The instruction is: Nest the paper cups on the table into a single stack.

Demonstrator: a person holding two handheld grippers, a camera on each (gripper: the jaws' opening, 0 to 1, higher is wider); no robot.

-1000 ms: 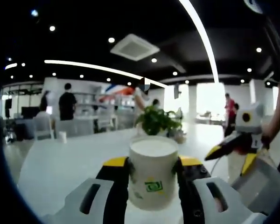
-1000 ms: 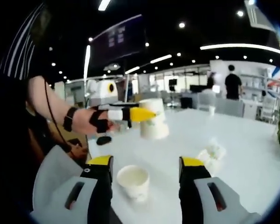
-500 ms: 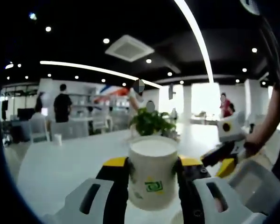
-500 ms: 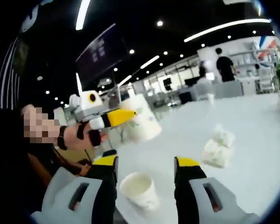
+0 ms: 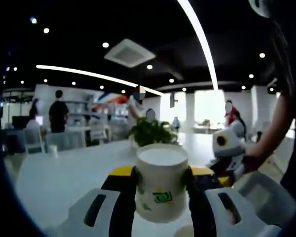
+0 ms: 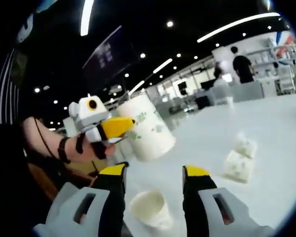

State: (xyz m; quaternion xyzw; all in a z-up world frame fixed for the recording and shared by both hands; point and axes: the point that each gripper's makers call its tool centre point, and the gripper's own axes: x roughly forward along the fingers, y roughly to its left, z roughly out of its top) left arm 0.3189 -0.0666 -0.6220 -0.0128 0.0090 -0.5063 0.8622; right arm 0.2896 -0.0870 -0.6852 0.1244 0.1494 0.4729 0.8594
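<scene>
In the left gripper view, a white paper cup (image 5: 162, 181) with a green logo sits upright between my left gripper's (image 5: 161, 174) yellow-tipped jaws, which are shut on it. The right gripper (image 5: 226, 157) enters that view from the right, held by a hand. In the right gripper view, my right gripper (image 6: 153, 172) stands open over a second paper cup (image 6: 150, 208) that rests upright on the white table (image 6: 266, 143). The held cup (image 6: 147, 129) hangs tilted above and behind it, with the left gripper (image 6: 104, 129) clamped on it.
A crumpled white packet (image 6: 240, 158) lies on the table to the right. A potted green plant (image 5: 149, 132) stands at the far side. A small cup (image 5: 53, 151) sits far left on the table. People stand by desks in the background.
The left gripper has carried its cup closer to the right gripper and above the standing cup. Both views have shifted with the hands. Jaw states are unchanged.
</scene>
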